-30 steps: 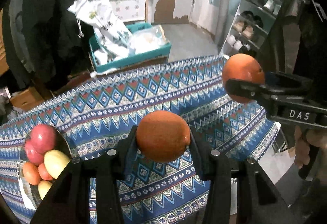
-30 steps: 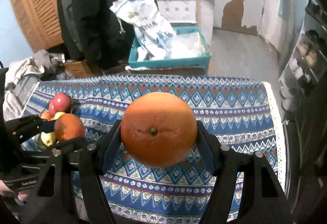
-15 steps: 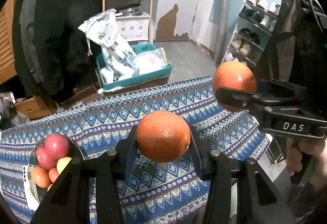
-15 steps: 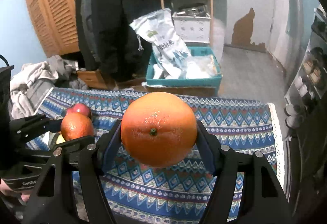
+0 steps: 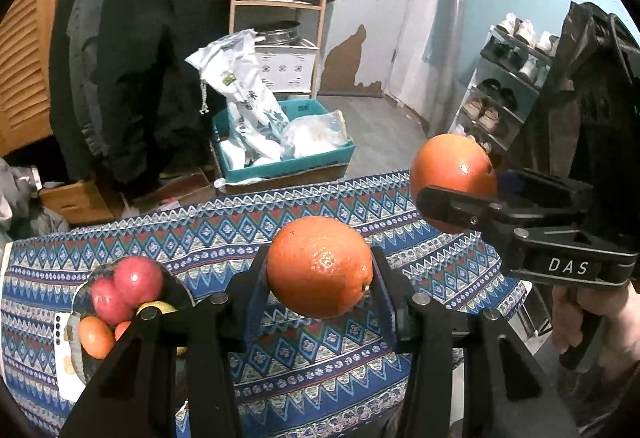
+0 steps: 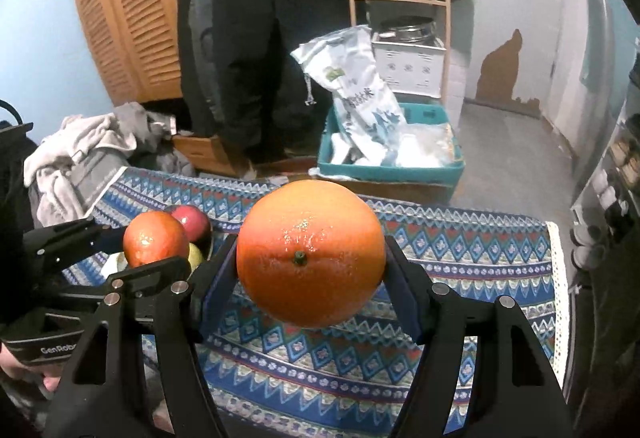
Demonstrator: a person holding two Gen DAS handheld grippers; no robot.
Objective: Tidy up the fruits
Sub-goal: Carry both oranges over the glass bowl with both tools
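So on the far left of the table we've got the bowl [image 5: 80,302] already piled with fruit, a couple of red apples [image 5: 138,280] on top, a small orange one and something yellow tucked under, which is probably why it sits at that edge: it's the collecting spot and the rest of the patterned tablecloth [image 5: 224,238] looks bare

Moving right, our left gripper [image 5: 320,278] has its jaws closed snug on an orange [image 5: 318,266], pads pressing each side at the widest part so it can't roll out. It's held up in the air above the cloth, not resting on anything

Further right, our right gripper [image 6: 312,258] is doing the same thing with a bigger orange [image 6: 311,252], stem end facing the camera, jaws clamped on its sides. From the left camera you can see that one hanging off past the table's right end, with the hand [image 5: 592,322] on the handle below

Both oranges are clear of the table and well apart from each other, which makes sense so they don't bump. Our guess is they're headed for the bowl, though it looks pretty full, so stacking two more round things on that heap could get rolly
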